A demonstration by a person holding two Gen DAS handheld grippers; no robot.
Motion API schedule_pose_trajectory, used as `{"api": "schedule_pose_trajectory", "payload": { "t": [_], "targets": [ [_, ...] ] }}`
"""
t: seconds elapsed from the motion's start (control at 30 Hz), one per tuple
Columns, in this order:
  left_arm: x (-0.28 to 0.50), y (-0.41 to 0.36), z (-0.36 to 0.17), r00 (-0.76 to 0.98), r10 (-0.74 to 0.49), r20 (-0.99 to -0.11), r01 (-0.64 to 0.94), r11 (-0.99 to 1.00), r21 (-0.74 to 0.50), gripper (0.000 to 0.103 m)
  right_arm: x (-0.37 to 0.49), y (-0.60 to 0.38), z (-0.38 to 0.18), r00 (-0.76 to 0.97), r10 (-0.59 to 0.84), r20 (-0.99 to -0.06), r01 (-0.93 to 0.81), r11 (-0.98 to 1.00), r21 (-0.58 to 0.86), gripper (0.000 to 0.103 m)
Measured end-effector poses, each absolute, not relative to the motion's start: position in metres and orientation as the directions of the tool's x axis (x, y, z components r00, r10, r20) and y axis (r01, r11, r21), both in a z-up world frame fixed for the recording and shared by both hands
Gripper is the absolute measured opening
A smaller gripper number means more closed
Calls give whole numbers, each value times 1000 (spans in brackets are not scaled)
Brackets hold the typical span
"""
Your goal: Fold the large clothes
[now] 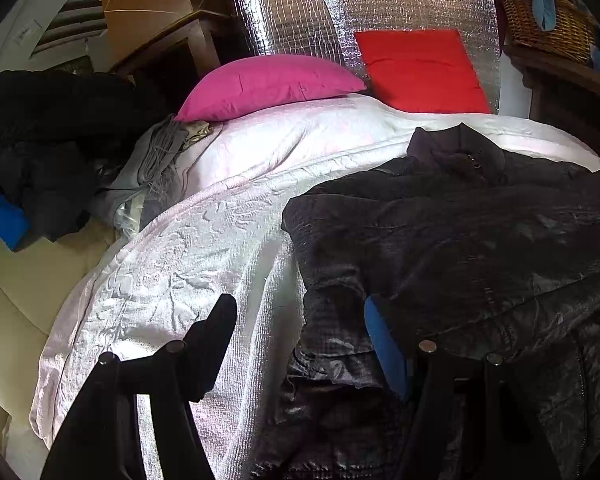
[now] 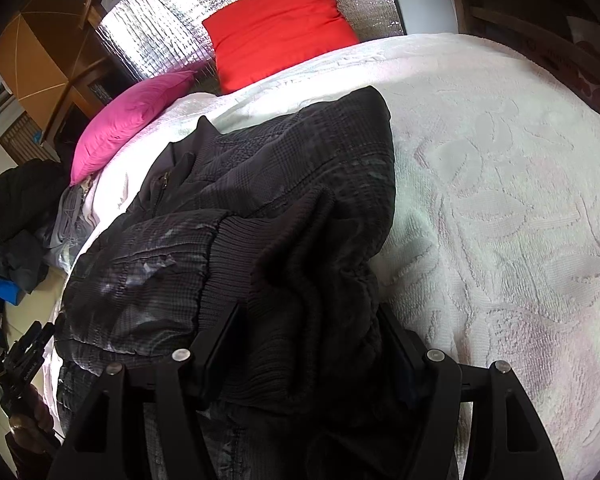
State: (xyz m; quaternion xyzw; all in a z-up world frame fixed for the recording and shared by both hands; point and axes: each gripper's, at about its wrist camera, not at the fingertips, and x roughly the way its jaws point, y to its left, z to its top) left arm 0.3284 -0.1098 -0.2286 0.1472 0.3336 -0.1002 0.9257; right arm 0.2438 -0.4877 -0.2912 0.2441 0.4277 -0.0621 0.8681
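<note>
The bed (image 2: 500, 184) fills both views, covered by a pale embossed bedspread (image 1: 171, 264), with a silver quilted panel (image 1: 300, 8) at its head and 2 pillows against it: a red pillow (image 2: 275, 20) and a pink pillow (image 1: 267, 84). A heap of dark clothes (image 1: 47, 140) sits off the bed's far left edge.

The task's thing, a dark padded jacket (image 1: 480, 240), lies spread across the middle of the bed, collar toward the pillows, zip closed near the neck. One sleeve is already laid over the body, its ribbed knit cuff (image 2: 312, 280) pointing back toward the near edge. So the folding looks to be in its early part: sleeves being brought in, the body not yet doubled over.

The right claw (image 2: 312, 344) has its fingers apart on either side of the cuff; the knit bunches between them, but whether the pads press it I cannot tell. The left claw (image 1: 300, 344) stands apart over the jacket's near left edge, its blue-padded finger (image 1: 384, 344) lying against the fabric and the other over bare bedspread, gripping nothing.

Next, I judge, the right claw needs either to release the cuff flat on the chest or settle it squarely, while the left claw must close on the left edge or hem. The padding is slippery and thick, so a deep bite is called for.
</note>
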Motion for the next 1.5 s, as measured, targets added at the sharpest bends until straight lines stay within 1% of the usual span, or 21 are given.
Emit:
{"api": "schedule_pose_trajectory", "payload": {
  "t": [0.57, 0.73, 0.77, 0.83, 0.9, 0.93, 1.03, 1.13, 1.17, 1.2, 1.23, 1.27, 1.33, 1.4, 1.47, 1.5],
  "targets": [
    [329, -109, -230, 756, -77, -650, 281, 935, 216, 67, 244, -488, -292, 628, 99, -771, 314, 875, 369, 70],
    [331, -108, -227, 749, -94, -656, 291, 936, 198, 67, 243, -487, -291, 627, 99, -773, 317, 874, 370, 70],
    [333, -106, -224, 743, -115, -660, 302, 937, 177, 68, 244, -488, -291, 626, 100, -774, 318, 873, 370, 70],
    [339, -97, -212, 734, -187, -653, 317, 945, 86, 70, 245, -488, -290, 622, 101, -776, 318, 873, 369, 70],
    [349, -84, -205, 723, -242, -647, 307, 952, -13, 86, 246, -488, -289, 619, 103, -779, 317, 874, 367, 70],
    [355, -80, -205, 710, -267, -651, 307, 950, -55, 88, 246, -487, -289, 618, 103, -780, 314, 877, 365, 70],
    [382, -69, -221, 631, -315, -709, 274, 945, -176, 88, 247, -486, -289, 619, 108, -778, 305, 880, 365, 69],
    [398, -70, -242, 525, -417, -742, 285, 907, -308, 88, 249, -492, -290, 629, 136, -766, 296, 868, 397, 70],
    [399, -73, -246, 502, -441, -744, 292, 896, -334, 83, 250, -496, -292, 634, 157, -757, 298, 854, 426, 70],
    [399, -77, -249, 479, -466, -744, 306, 883, -357, 72, 252, -499, -293, 634, 176, -753, 302, 840, 451, 71],
    [399, -82, -253, 444, -506, -739, 328, 860, -391, 66, 253, -500, -294, 634, 186, -751, 303, 833, 463, 74],
    [398, -87, -256, 429, -520, -739, 334, 851, -405, 57, 255, -503, -294, 638, 202, -743, 300, 824, 481, 73],
    [395, -97, -259, 448, -488, -750, 337, 868, -364, 54, 259, -503, -294, 645, 204, -737, 292, 825, 484, 72],
    [396, -102, -261, 473, -452, -756, 335, 886, -320, 37, 264, -497, -294, 635, 185, -750, 287, 845, 452, 59],
    [401, -103, -260, 481, -456, -749, 332, 885, -326, 29, 270, -490, -288, 630, 160, -760, 271, 872, 408, 42],
    [405, -102, -259, 485, -466, -740, 328, 882, -340, 26, 272, -488, -284, 635, 142, -759, 264, 884, 386, 39]
  ]
}}
